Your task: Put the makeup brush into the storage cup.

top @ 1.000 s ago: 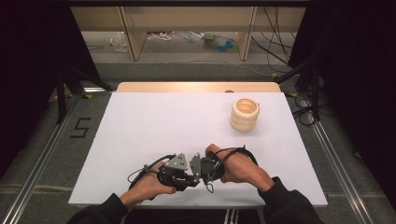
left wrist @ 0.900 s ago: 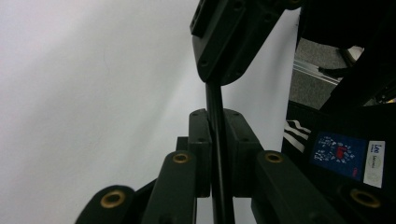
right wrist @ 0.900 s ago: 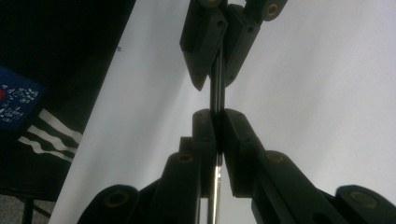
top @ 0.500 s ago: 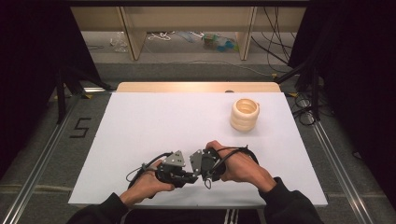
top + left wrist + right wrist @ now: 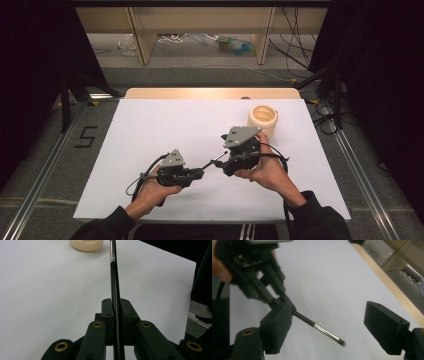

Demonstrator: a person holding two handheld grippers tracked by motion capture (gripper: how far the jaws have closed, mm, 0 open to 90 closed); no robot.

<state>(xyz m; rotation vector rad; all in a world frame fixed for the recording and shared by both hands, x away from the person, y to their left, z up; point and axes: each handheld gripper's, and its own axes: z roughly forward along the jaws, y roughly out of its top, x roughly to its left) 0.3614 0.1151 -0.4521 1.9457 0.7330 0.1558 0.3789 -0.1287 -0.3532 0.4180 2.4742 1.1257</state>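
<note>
I am clamping the brush (image 5: 114, 277) in my left claw (image 5: 200, 173); my right claw (image 5: 332, 327), just opening, is letting go—steering its tip toward the cup (image 5: 263, 118).

You work at a table (image 5: 150, 125) with a white top, and behind its far edge you see a strip of pale wood (image 5: 210, 93). Beyond the table stands a light wooden shelf unit (image 5: 142, 35), and on the floor under it lie some small things and loose white cables (image 5: 175, 39). The floor (image 5: 50, 165) around the table is grey. To the left of the table a black mark like a "5" (image 5: 86, 136) is on the floor, and a metal rail (image 5: 42, 185) runs along it. Another rail (image 5: 365, 185) runs on the right side of the table. Dark curtains (image 5: 30, 50) hang on both sides. Black cables (image 5: 325, 107) lie right of the table.
</note>
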